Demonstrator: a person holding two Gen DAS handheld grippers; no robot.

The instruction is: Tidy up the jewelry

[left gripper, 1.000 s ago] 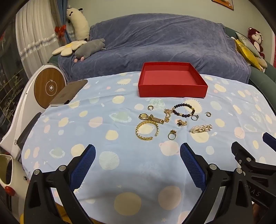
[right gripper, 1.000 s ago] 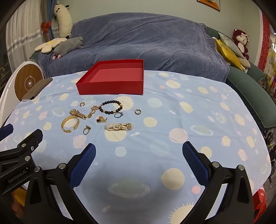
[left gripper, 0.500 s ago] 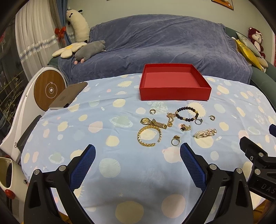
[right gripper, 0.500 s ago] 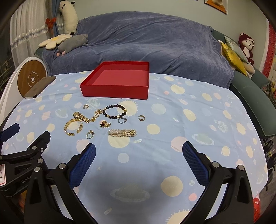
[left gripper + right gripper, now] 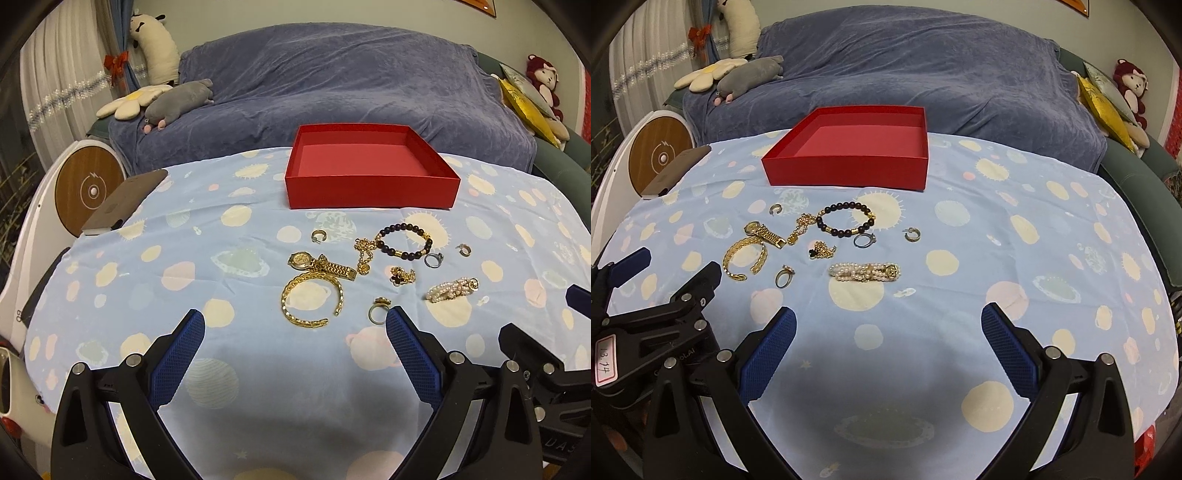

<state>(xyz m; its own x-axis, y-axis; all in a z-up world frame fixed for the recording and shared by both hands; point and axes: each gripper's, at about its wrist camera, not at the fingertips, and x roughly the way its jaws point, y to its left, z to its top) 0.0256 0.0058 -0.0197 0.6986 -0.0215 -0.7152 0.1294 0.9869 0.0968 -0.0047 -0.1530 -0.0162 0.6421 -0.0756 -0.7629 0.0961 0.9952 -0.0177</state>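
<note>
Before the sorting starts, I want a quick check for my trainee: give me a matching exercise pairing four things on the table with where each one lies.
Things:
1. red box
2. pearl bracelet
3. gold cuff bangle
4. dark bead bracelet

Places:
A. nearest the right hand-held gripper, on a pale yellow spot
B. far side of the cloth, by the sofa, nothing in it
C. just in front of the box, on a sun print
D. left end of the cluster, below the gold watch

Pairs: 1-B, 2-A, 3-D, 4-C
</note>
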